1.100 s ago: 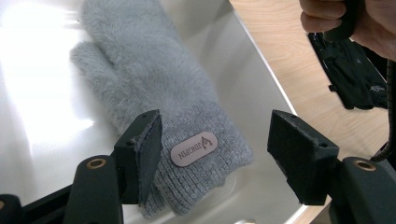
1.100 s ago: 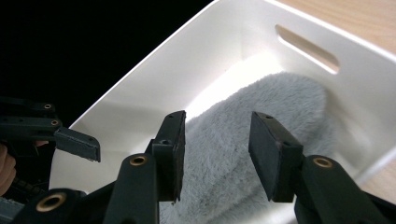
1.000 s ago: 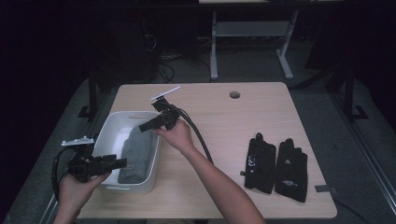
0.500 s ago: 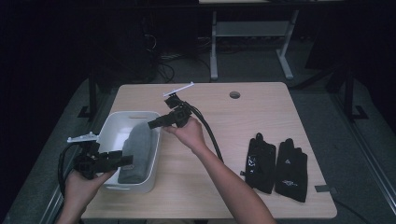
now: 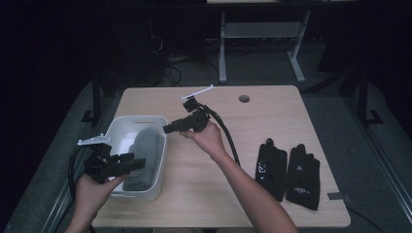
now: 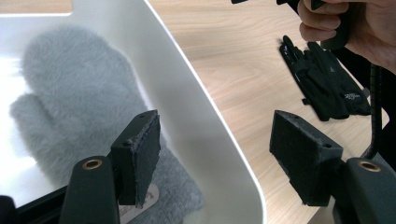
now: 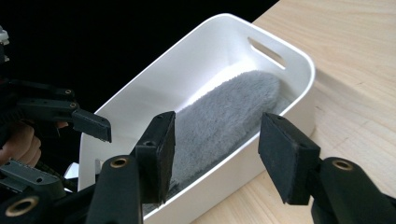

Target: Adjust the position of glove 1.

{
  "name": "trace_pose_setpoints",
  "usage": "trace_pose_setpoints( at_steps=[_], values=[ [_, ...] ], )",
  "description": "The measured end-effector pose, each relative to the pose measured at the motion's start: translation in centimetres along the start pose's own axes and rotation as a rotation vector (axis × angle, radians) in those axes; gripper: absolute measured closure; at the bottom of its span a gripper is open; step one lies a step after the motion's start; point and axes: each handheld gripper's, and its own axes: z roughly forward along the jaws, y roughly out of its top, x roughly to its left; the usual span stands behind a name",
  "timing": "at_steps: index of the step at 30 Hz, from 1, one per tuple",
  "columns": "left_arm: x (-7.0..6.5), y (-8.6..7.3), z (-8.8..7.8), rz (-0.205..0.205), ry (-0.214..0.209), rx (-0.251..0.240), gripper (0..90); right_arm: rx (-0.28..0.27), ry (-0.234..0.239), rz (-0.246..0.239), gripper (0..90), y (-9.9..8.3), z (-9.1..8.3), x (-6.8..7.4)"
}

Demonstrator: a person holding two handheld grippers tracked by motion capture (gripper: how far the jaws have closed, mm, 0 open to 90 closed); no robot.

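Room: dark surroundings are seen in the high view, with a pale wooden table standing before a metal frame and loose cables on the floor.
High view, container: a white bin is set at the left part of the table; a grey fluffy mitten is laid lengthwise inside it.
High view, other things: a pair of black gloves is laid flat toward the right edge, well apart from the bin.
High view, tools: the left tool is held over the near end of the bin; the right tool is held just beside the bin's right wall, above the table.
Left gripper view: the left tool is seen with its jaws apart and nothing between them; the mitten is lying below in the bin, thumb outward, and the black gloves are seen beyond.
Right gripper view: the right tool is pointed at the bin; its jaws have just been opening and are standing apart, empty, while the mitten is resting along the bin floor.
Handling, judged: the mitten is expected to be light, soft and limp, not fragile; sagging is likely when it is lifted.
Grip place, judged: the cuff end or a bunched fold of the pile is best pinched, since a flat face would offer little.
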Motion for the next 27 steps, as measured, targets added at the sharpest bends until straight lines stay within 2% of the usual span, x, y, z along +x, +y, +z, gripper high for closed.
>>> trace_pose_setpoints(
  at_steps=[20, 27],
  values=[
    [-2.4, 1.3, 2.3, 0.036, -0.053, 0.021, 32.2, -0.047, -0.01, 0.023, 42.3, -1.5, -4.3, -1.5],
    [-3.2, 1.6, 2.9, 0.056, -0.06, 0.022, 31.5, -0.065, -0.018, 0.027, 41.5, -2.0, -5.7, -1.9]
  ],
)
